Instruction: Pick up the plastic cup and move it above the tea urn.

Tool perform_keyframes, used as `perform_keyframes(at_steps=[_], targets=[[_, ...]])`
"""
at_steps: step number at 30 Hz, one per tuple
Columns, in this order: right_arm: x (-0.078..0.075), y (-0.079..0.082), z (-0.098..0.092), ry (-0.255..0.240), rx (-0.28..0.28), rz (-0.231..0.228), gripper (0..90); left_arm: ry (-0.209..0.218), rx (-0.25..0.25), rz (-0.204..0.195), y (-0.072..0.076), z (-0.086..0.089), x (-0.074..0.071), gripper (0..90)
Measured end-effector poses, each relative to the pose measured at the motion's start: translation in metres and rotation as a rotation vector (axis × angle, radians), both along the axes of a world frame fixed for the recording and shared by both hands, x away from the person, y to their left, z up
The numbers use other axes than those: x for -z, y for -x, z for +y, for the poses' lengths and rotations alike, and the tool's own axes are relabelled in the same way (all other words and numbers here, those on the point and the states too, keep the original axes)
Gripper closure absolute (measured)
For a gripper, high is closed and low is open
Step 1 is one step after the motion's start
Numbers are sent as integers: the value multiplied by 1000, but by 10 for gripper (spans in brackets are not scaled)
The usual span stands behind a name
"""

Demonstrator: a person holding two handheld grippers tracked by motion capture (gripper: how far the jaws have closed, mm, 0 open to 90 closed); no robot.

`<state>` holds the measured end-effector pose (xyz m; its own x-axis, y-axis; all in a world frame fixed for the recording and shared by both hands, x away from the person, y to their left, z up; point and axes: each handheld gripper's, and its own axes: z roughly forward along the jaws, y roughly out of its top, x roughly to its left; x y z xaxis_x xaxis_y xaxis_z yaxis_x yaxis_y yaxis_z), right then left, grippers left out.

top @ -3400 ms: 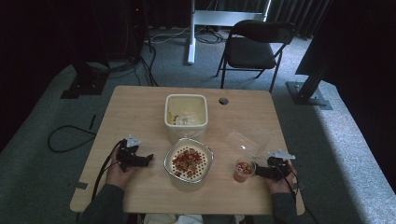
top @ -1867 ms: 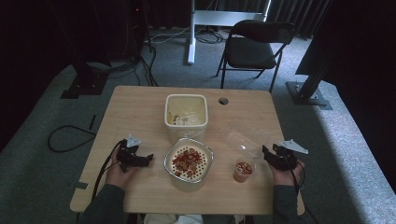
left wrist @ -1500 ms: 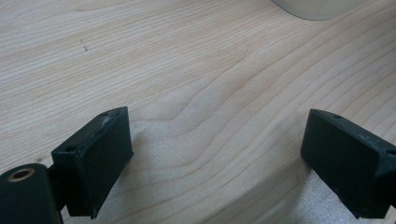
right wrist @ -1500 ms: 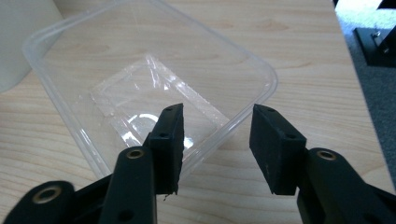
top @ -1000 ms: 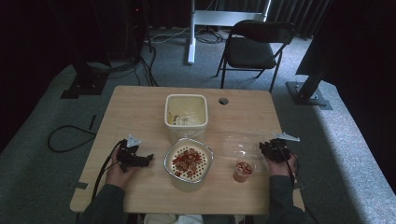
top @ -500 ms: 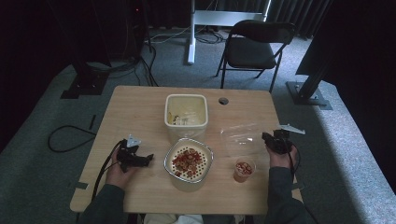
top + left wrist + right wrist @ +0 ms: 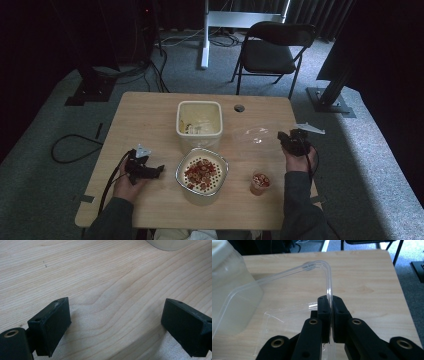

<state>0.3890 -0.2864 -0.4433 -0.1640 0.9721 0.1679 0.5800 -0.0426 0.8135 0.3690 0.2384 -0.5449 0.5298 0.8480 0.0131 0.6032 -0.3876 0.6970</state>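
Observation:
A clear plastic lid (image 7: 256, 136) lies at the right of the wooden table (image 7: 150, 115). My right gripper (image 7: 281, 136) is shut on its right rim, and in the right gripper view the lid's edge (image 7: 329, 287) runs up from between the closed jaws of that gripper (image 7: 330, 305). My left gripper (image 7: 159, 170) rests low on the table at the left, open, with bare wood between its wide-apart jaws (image 7: 115, 322). A white perforated bowl of red pieces (image 7: 202, 173) sits at the front centre, just right of the left gripper.
A cream square tub (image 7: 199, 119) stands behind the bowl, and its pale wall (image 7: 232, 290) rises left of the lid. A small cup of red pieces (image 7: 260, 182) stands at the front right. A folding chair (image 7: 274, 52) is beyond the table.
My right gripper has left the small cup, moved away from the person toward the far right, and closed on the clear lid's rim. The left gripper has stayed put.

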Motion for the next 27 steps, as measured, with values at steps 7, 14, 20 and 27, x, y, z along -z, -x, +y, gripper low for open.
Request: perform_keyframes(at_steps=[7,14,20,27], targets=[[-20,-5,3,9,-7,-34,868,0,-1,0,0,0,0,94],[-41,-10,7,6,-13,-60,868,1,-1,-2,0,0,0,94],[-60,-15,8,0,-18,-81,868,-2,1,-1,0,0,0,94],[-78,-20,12,-1,-27,-105,868,1,-2,-2,0,0,0,94]])
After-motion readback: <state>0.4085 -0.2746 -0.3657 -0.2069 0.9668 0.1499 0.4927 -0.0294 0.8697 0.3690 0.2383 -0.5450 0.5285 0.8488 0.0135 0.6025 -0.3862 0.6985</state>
